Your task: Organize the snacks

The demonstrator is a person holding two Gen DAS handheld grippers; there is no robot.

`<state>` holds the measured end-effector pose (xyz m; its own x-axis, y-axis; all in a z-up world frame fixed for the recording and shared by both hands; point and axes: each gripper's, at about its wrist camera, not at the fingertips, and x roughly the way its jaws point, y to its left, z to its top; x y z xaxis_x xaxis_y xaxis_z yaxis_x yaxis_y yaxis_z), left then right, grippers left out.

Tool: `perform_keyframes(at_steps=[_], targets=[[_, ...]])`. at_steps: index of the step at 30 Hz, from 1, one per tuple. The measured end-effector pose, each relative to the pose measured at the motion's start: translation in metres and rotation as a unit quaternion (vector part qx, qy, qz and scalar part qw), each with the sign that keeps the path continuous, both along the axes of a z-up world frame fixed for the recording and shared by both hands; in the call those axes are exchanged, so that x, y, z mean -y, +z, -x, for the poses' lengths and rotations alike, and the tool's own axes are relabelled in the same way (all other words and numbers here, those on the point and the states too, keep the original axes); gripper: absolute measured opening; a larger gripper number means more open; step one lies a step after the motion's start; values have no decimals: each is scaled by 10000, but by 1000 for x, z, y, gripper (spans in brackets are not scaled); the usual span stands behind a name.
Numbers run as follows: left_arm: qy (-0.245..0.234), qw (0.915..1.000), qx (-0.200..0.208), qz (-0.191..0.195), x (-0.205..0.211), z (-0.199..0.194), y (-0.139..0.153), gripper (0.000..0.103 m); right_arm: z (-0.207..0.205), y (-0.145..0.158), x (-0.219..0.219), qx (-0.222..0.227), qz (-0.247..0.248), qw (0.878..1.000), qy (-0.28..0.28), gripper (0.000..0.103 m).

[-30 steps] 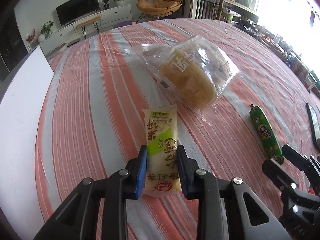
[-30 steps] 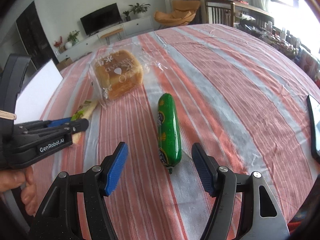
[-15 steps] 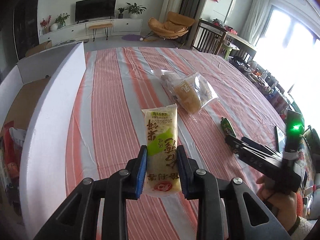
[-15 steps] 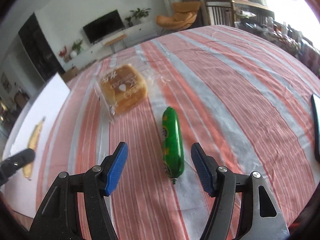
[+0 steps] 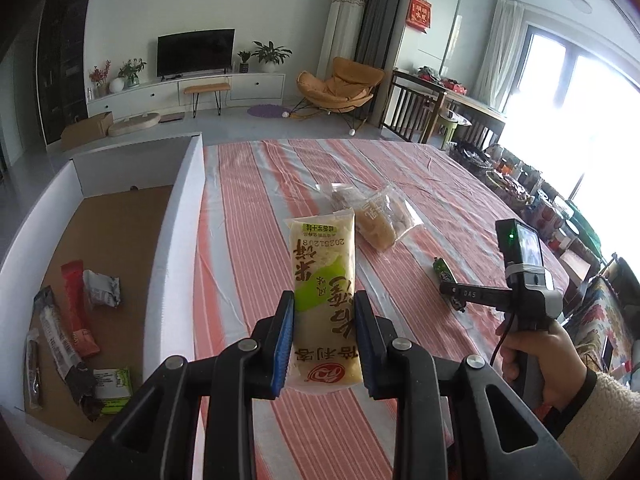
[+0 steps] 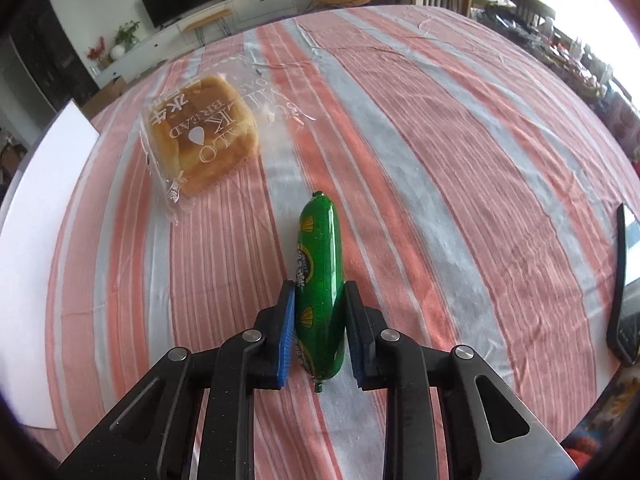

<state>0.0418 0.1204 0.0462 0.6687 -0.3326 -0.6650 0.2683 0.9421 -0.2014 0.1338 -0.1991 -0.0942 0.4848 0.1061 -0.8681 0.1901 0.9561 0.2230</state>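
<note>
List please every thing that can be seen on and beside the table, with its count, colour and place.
Rice cracker packet: one, pale yellow and green, held above the striped cloth.
Sausage in shiny film: one, green, on the cloth, between the right jaws.
Bread in clear bag: one, golden brown, on the cloth beyond the sausage.
Tablecloth: one, salmon and grey stripes, over the table.
Cardboard box: one, white walls, brown floor, at the table's left.
Wrapped snacks: several, red, silver, dark, green, on the box floor.
Flat device: one, black, at the cloth's right edge.
Left gripper: black, blue pads, clamped on the packet.
Right gripper: closing around the sausage.
Hand: one, cream sleeve, holding the right gripper.
</note>
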Motion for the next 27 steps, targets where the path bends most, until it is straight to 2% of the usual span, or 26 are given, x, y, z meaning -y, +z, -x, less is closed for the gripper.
perform_keyframes(at_steps=[3,5,7,11,15,18,22,27], targets=[[196,9998,21,83,-22,2,7,28,12,0,9,29,-994,9948,-207,24],[332,9994,20,113,-34,2,9,28,19,2,13,31,-1728,9845,-302,24],[464,9988,8,126,-46,0,11,28,26,5,15,32,-2453,9688,-362,24],[731,9971,10,208,-71,-3,13,28,31,29,-3,166,-3135,9492,-194,24],[1030,9944,100,211,-100,-2,17,28,24,72,-43,385,-3520,9348,272,24],[1350,9907,130,113,-125,-3,17,28,13,110,-90,554,-3590,9281,823,24],[1845,9828,38,36,-166,-4,9,28,-4,151,-171,622,-3471,9208,1668,24],[2455,9691,-150,-202,-209,-5,-14,28,-8,167,-274,774,-2860,9228,2463,24]])
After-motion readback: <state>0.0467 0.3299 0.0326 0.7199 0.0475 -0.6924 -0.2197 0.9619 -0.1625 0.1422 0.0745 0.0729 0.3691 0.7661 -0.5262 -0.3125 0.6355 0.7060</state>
